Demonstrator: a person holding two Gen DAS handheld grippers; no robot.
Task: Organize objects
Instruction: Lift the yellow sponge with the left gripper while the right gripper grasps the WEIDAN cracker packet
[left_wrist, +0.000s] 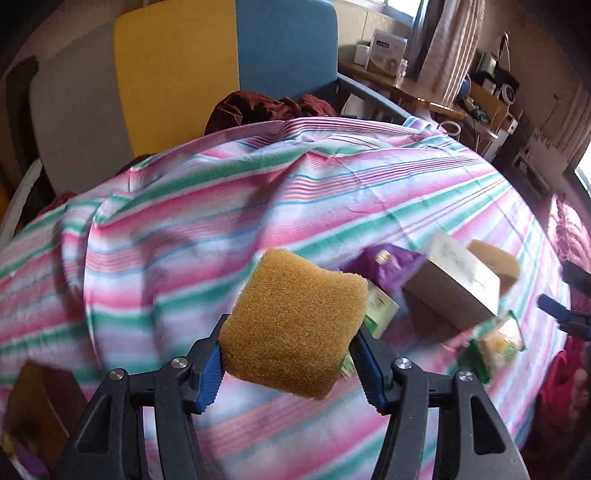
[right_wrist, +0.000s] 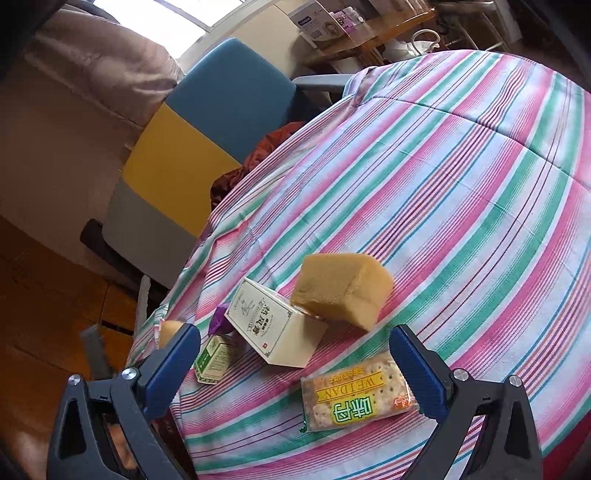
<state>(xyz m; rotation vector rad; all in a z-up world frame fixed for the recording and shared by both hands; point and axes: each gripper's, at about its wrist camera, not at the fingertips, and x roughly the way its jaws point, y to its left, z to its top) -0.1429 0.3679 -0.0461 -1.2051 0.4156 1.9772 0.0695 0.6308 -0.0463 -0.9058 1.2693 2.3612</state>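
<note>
A striped cloth (right_wrist: 461, 192) covered the table. The left gripper (left_wrist: 291, 356) clamped a brown sponge (left_wrist: 295, 325) between its blue pads, lifted above the cloth. The right gripper (right_wrist: 295, 365) hung wide and empty over the small pile near the table's left edge.

Still loose there: one second sponge (right_wrist: 341, 290), one cream box (right_wrist: 273, 326) touching it, one small green box (right_wrist: 214, 360), one cracker packet (right_wrist: 356, 397) and one purple packet (right_wrist: 218, 317), mostly hidden.

So two sponges and five kinds of item were counted. Sorting looked barely begun; no finished grouping was visible, and where the held sponge belonged could not be told.
</note>
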